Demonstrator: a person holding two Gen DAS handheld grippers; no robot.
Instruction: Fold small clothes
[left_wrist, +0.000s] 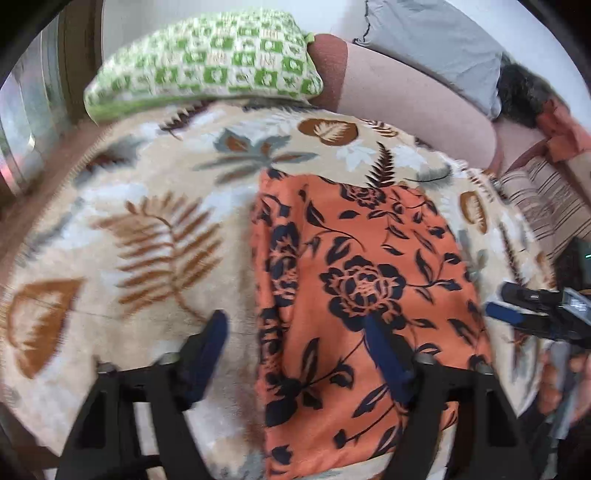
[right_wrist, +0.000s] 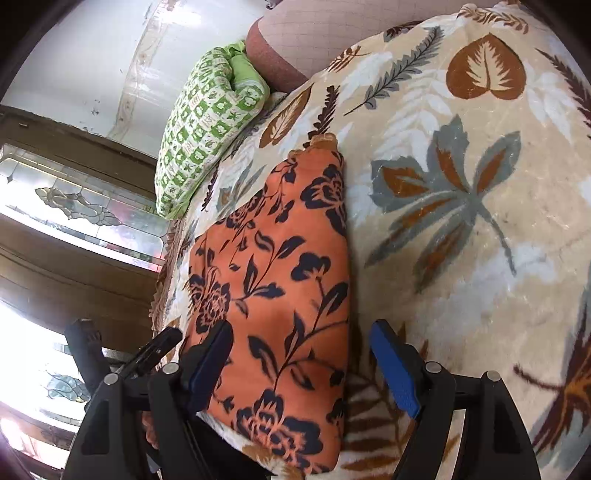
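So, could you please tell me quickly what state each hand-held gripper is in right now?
Left hand-held gripper: open, holding nothing.
Right hand-held gripper: open, holding nothing.

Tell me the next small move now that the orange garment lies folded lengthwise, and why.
Probably lower the right gripper onto the near end of the orange floral garment and close there, ready to fold it over toward the green pillow. Both grippers are open and empty, and the garment lies as a long strip on the leaf-print blanket.
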